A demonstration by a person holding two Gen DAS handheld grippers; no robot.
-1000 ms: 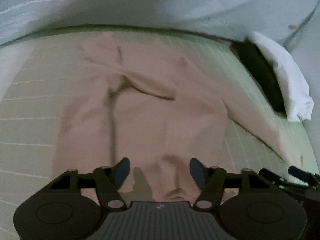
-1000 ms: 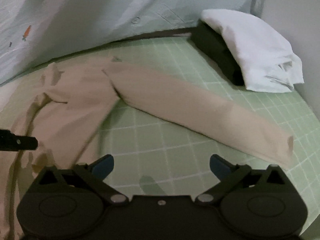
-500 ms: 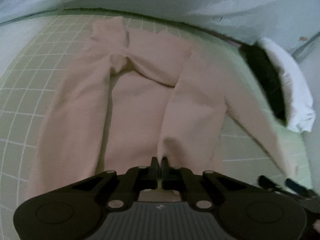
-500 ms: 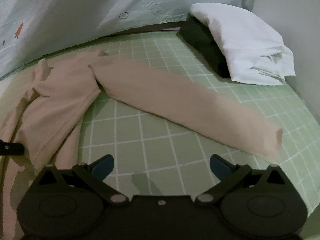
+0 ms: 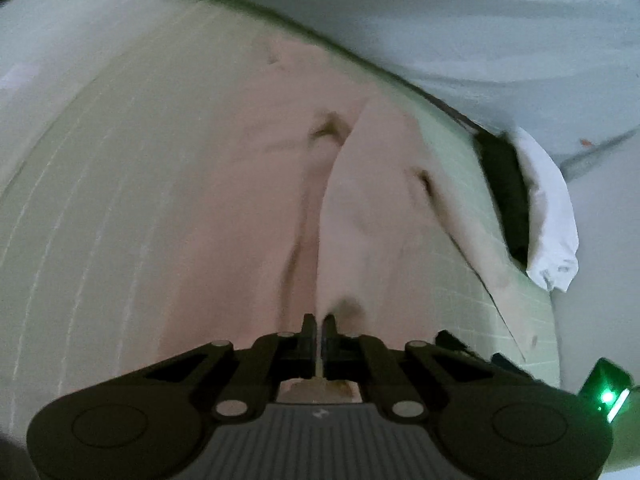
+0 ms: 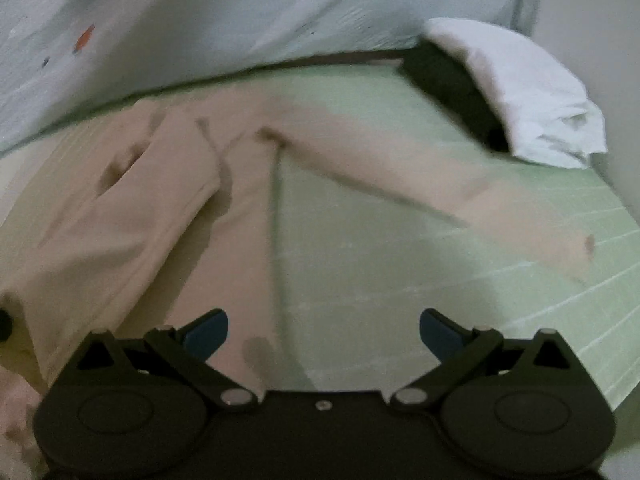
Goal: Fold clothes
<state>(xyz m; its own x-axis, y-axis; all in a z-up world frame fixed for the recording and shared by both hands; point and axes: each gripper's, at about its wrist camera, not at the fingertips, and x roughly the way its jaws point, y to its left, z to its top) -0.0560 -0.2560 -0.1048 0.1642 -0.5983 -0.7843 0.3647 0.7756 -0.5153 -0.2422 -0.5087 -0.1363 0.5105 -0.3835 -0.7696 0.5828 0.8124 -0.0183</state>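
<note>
A beige long-sleeved garment [image 5: 256, 184] lies spread on the green checked sheet [image 5: 80, 184]. My left gripper [image 5: 319, 322] is shut on a fold of the garment at its near edge, and the cloth rises in a ridge from the jaws. In the right wrist view the garment [image 6: 132, 208] fills the left side, with one sleeve [image 6: 460, 200] stretched to the right. My right gripper [image 6: 324, 330] is open just above the garment's near right edge, with nothing between its fingers.
A white folded cloth [image 6: 520, 92] rests on a dark object [image 6: 452, 80] at the back right. A pale patterned bedcover [image 6: 240, 16] rises behind the sheet. Bare green sheet [image 6: 400, 280] lies right of the garment's body.
My left gripper went from open to shut on the garment's near edge and has pulled the cloth up and across. The right gripper has moved left, toward the garment's body.
</note>
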